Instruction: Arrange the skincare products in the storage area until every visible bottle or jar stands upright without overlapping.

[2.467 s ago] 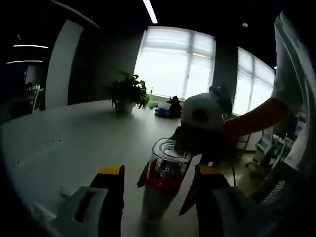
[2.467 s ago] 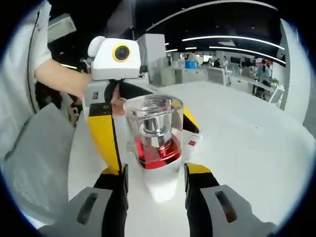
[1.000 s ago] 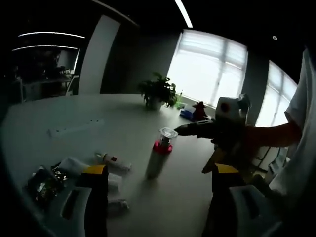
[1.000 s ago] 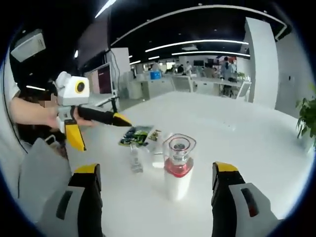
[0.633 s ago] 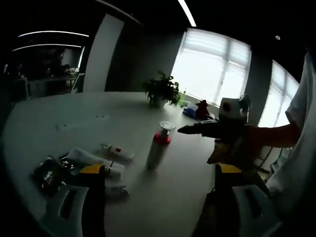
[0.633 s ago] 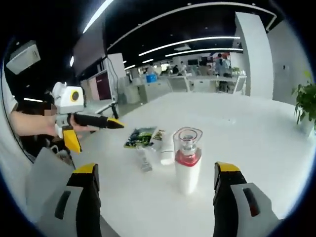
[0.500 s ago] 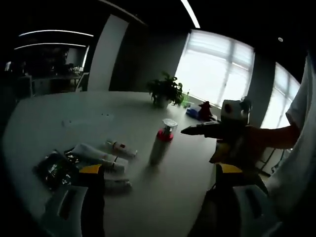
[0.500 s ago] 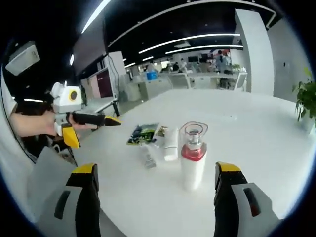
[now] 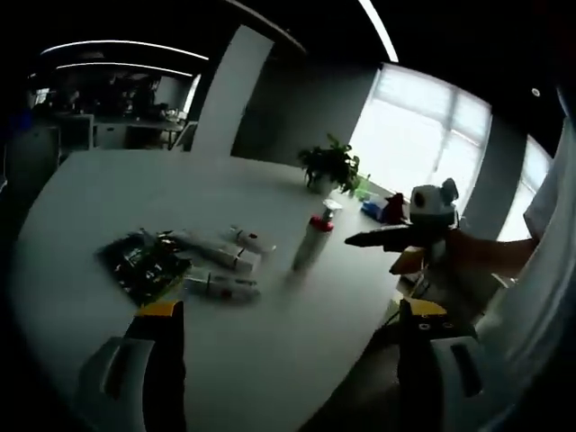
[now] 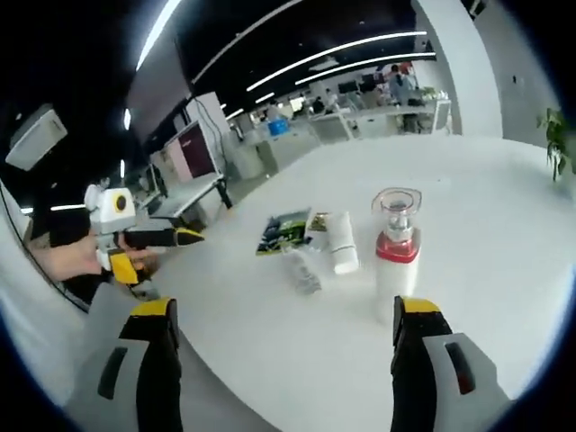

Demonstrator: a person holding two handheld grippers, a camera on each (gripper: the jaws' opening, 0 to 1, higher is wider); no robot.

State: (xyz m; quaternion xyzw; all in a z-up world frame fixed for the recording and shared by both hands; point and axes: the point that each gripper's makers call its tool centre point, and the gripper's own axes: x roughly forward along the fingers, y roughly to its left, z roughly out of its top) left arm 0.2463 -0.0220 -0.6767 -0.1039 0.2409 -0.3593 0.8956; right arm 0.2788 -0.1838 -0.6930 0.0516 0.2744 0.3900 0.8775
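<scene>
Now you've let go of pump bottle (image 10: pixel 397 255) and drawn both grippers back — 2.5 s ago both closed round it, now it stands upright alone on white table (image 10: pixel 504 198), clear of the rest. One product done. Tubes (image 9: pixel 216 252) beside dark sachet (image 9: pixel 142 263) lie flat, touching — by the look, next to set up. Left gripper (image 9: pixel 292 315): jaws wide, holding nothing, touching nothing. Right gripper (image 10: pixel 282 310): same — wide apart, empty, bottle just above its right jaw.
</scene>
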